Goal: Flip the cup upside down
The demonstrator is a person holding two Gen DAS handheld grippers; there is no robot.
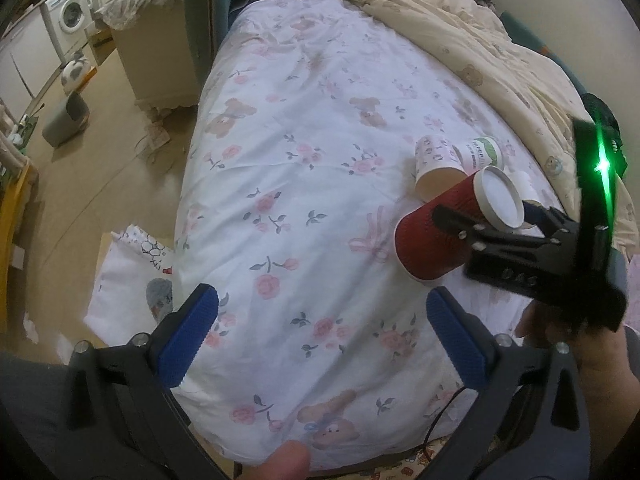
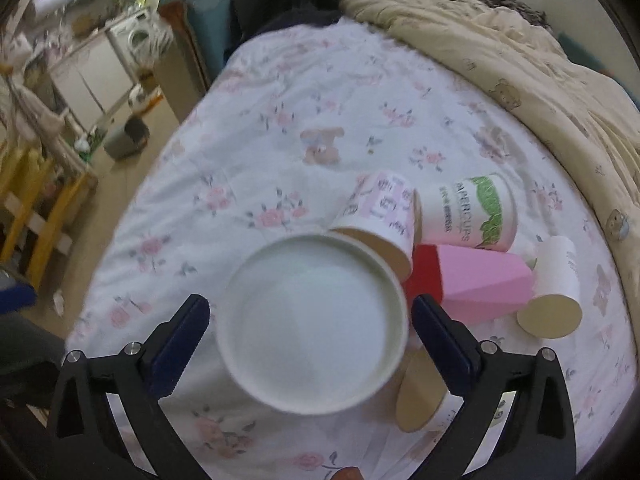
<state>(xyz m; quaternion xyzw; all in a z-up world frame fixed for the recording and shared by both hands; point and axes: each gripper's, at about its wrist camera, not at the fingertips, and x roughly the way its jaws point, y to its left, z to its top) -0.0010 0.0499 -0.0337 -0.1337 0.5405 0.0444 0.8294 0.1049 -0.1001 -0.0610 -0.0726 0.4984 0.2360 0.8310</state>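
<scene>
My right gripper [image 1: 486,216] is shut on a red ribbed paper cup [image 1: 434,236] and holds it tilted above the bed, white base up and away, rim down toward the sheet. In the right wrist view the cup's white base [image 2: 314,332] fills the space between the fingers [image 2: 178,344], close to the lens. My left gripper [image 1: 320,340] is open and empty over the near part of the floral sheet [image 1: 304,184], to the left of and nearer than the cup.
Several other paper cups lie behind the red one: a pink-patterned cup [image 2: 380,216] on its side, a green-print white cup [image 2: 470,212], a plain white cup [image 2: 554,292], a pink carton [image 2: 480,280]. A beige quilt [image 2: 520,60] is bunched at right. The bed's left edge drops to floor [image 1: 120,184].
</scene>
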